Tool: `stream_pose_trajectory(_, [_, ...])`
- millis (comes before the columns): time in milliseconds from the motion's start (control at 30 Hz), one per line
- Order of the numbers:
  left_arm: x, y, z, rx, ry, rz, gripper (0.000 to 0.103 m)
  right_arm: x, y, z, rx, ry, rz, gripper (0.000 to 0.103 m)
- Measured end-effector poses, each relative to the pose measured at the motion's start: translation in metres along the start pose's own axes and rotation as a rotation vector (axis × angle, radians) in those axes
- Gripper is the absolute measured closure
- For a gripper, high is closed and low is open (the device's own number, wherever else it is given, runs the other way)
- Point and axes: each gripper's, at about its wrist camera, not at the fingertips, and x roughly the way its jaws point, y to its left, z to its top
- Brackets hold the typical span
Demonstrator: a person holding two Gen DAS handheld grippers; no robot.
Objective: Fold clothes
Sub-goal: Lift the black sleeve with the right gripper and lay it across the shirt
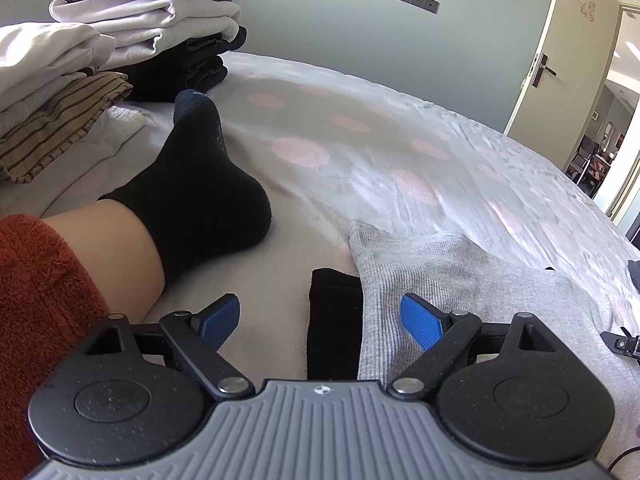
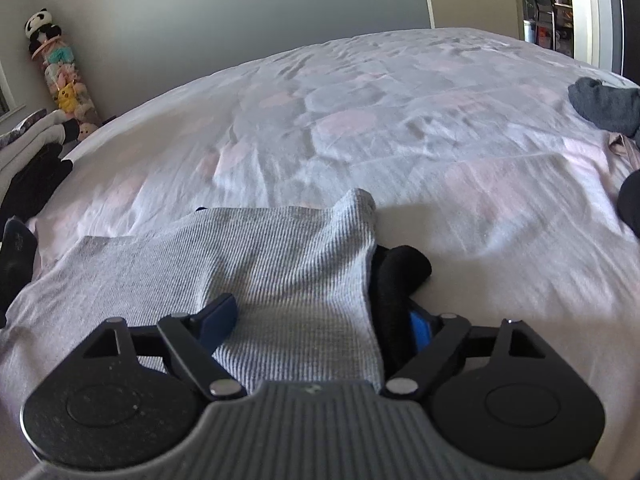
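mostly hidden: black cloth point(image 1: 334, 320) under grey garment point(image 1: 460, 280).

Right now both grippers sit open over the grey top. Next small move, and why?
Probably close the left gripper on the near edge of the grey ribbed garment. Its jaws are open and empty, one pad over the fabric, a black piece between them. The right gripper is likewise open at the other edge.

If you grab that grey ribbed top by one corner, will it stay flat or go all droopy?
Probably droopy: the grey ribbed top lies soft and rumpled on the bed, one corner already curled up. It looks thin, so likely light. The black cloth beneath may drag along.
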Motion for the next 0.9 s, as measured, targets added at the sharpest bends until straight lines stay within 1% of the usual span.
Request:
stream_pose_trajectory(133, [0.000,0.000,0.000,0.000,0.001,-0.003,0.000,0.000,-0.003,0.001,0.007,0.003,0.015,0.016])
stream_pose_trajectory(267, [0.001,0.000,0.000,0.000,0.007,-0.004,0.000,-0.001,-0.007,0.005,0.040,0.001,0.028,0.016])
stream_pose_trajectory(300, [0.001,0.000,0.000,-0.001,0.008,-0.005,0.000,-0.002,-0.009,0.006,0.051,-0.001,0.033,0.017])
stream_pose_trajectory(333, [0.001,0.000,-0.001,-0.001,0.008,-0.006,0.000,-0.002,-0.010,0.007,0.063,-0.005,0.029,0.021])
stream_pose_trajectory(367, [0.002,0.000,-0.001,-0.001,0.009,-0.007,0.000,-0.003,-0.012,0.008,0.076,-0.008,0.023,0.026])
stream_pose_trajectory(433, [0.002,-0.001,-0.001,0.001,0.013,-0.007,0.000,-0.005,-0.016,0.009,0.097,-0.012,0.006,0.049])
stream_pose_trajectory(467, [0.003,-0.001,-0.001,0.003,0.016,-0.004,0.000,-0.006,-0.018,0.010,0.104,-0.011,-0.005,0.055])
stream_pose_trajectory(500, [0.003,-0.002,-0.001,0.006,0.019,0.000,0.000,-0.007,-0.020,0.010,0.112,-0.013,-0.010,0.068])
stream_pose_trajectory(533, [0.004,-0.002,-0.001,0.010,0.023,0.006,0.000,-0.009,-0.022,0.011,0.123,-0.017,-0.013,0.083])
stream_pose_trajectory(567, [0.004,-0.003,-0.002,0.014,0.024,0.007,0.001,-0.013,-0.024,0.012,0.136,-0.022,-0.009,0.085])
stream_pose_trajectory(700, [0.002,-0.001,0.000,0.004,0.025,-0.004,0.001,-0.032,-0.016,0.021,0.149,-0.067,0.042,0.087])
stream_pose_trajectory(900, [-0.002,0.003,0.003,-0.025,0.026,-0.029,0.003,-0.055,0.034,0.042,0.105,-0.081,0.113,0.087])
